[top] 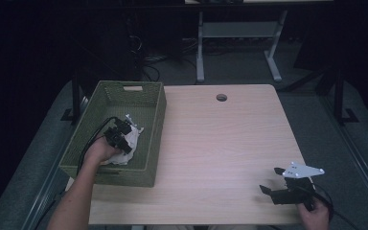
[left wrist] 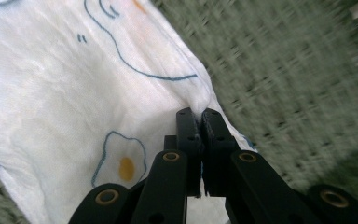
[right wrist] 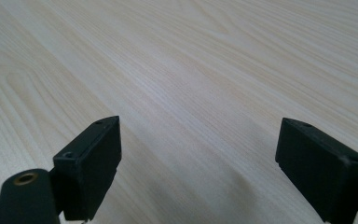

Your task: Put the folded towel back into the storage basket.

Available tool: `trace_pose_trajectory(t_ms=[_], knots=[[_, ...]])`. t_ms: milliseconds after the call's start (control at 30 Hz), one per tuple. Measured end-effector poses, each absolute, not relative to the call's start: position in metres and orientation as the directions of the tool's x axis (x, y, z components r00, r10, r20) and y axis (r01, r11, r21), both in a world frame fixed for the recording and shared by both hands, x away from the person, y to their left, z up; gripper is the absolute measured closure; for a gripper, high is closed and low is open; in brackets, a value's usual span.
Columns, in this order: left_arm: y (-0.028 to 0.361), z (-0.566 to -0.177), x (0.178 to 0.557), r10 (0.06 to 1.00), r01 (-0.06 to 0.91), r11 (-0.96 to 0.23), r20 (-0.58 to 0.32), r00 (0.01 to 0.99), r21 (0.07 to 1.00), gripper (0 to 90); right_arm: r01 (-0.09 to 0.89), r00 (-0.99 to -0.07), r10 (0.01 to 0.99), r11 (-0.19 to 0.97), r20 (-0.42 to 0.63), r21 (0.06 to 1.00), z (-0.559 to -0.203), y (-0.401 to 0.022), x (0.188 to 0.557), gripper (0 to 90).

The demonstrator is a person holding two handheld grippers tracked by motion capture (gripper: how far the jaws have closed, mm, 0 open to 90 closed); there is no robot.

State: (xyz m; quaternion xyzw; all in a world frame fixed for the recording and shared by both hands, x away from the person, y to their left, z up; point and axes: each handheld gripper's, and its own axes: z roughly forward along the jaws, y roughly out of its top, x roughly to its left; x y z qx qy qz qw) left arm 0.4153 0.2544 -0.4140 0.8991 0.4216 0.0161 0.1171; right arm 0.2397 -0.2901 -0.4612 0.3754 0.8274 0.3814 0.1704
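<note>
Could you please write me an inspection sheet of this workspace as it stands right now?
Surface: light wooden table with a round hole near the far edge.
Job's things: white printed cloth lying inside the green woven basket at the table's left.
Clutter: nothing seen.
Grippers: left gripper in the basket, jaws shut on the cloth's edge; right gripper over the table's near right corner, jaws wide open, nothing between them.
Cables: black cable trails from the left gripper over the basket's near wall.
Surroundings: dark room, grey desk frame behind.
</note>
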Motion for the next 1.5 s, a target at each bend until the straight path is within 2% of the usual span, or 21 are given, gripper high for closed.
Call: trace_pose_trajectory(t_ms=[33, 133, 200, 233, 367, 633, 800, 967, 1133, 1433, 1500], knots=[[0.255, -0.406, 0.415, 0.760, 0.756, -0.597, -0.113, 0.640, 0.270, 88.5, 0.495, -0.659, 0.752, 0.425, 0.009, 0.757, -0.461, -0.290, 0.240, 13.8], [0.249, -0.399, 0.412, 0.741, 0.746, -0.597, -0.156, 0.654, 0.294, 88.4, 0.496, -0.659, 0.752, 0.425, 0.010, 0.757, -0.461, -0.290, 0.240, 13.8], [0.246, -0.398, 0.411, 0.734, 0.748, -0.593, -0.181, 0.654, 0.297, 88.3, 0.495, -0.661, 0.751, 0.428, 0.008, 0.756, -0.461, -0.290, 0.240, 13.8], [0.239, -0.400, 0.410, 0.708, 0.739, -0.619, -0.218, 0.671, 0.264, 87.5, 0.493, -0.662, 0.750, 0.429, 0.006, 0.756, -0.461, -0.290, 0.240, 13.8], [0.238, -0.398, 0.410, 0.713, 0.740, -0.607, -0.212, 0.668, 0.290, 74.3, 0.492, -0.663, 0.749, 0.432, 0.004, 0.756, -0.461, -0.289, 0.239, 13.8], [0.265, -0.398, 0.415, 0.814, 0.791, -0.541, -0.060, 0.578, 0.287, 76.4, 0.496, -0.662, 0.749, 0.434, 0.005, 0.752, -0.462, -0.288, 0.239, 13.8], [0.266, -0.417, 0.421, 0.818, 0.803, -0.558, -0.022, 0.575, 0.208, 78.3, 0.497, -0.663, 0.749, 0.438, 0.002, 0.750, -0.462, -0.287, 0.240, 13.8], [0.267, -0.422, 0.422, 0.829, 0.814, -0.542, -0.026, 0.559, 0.209, 75.7, 0.495, -0.665, 0.747, 0.440, 0.001, 0.749, -0.463, -0.286, 0.240, 13.8], [0.273, -0.407, 0.416, 0.847, 0.821, -0.503, -0.038, 0.531, 0.271, 74.3, 0.492, -0.671, 0.742, 0.438, 0.007, 0.752, -0.462, -0.286, 0.240, 13.8], [0.291, -0.384, 0.405, 0.875, 0.823, -0.376, -0.129, 0.467, 0.425, 69.1, 0.490, -0.676, 0.737, 0.446, 0.004, 0.749, -0.462, -0.282, 0.244, 13.8], [0.292, -0.381, 0.402, 0.867, 0.813, -0.382, -0.134, 0.480, 0.438, 67.8, 0.486, -0.676, 0.737, 0.445, 0.001, 0.752, -0.461, -0.280, 0.244, 13.8]])
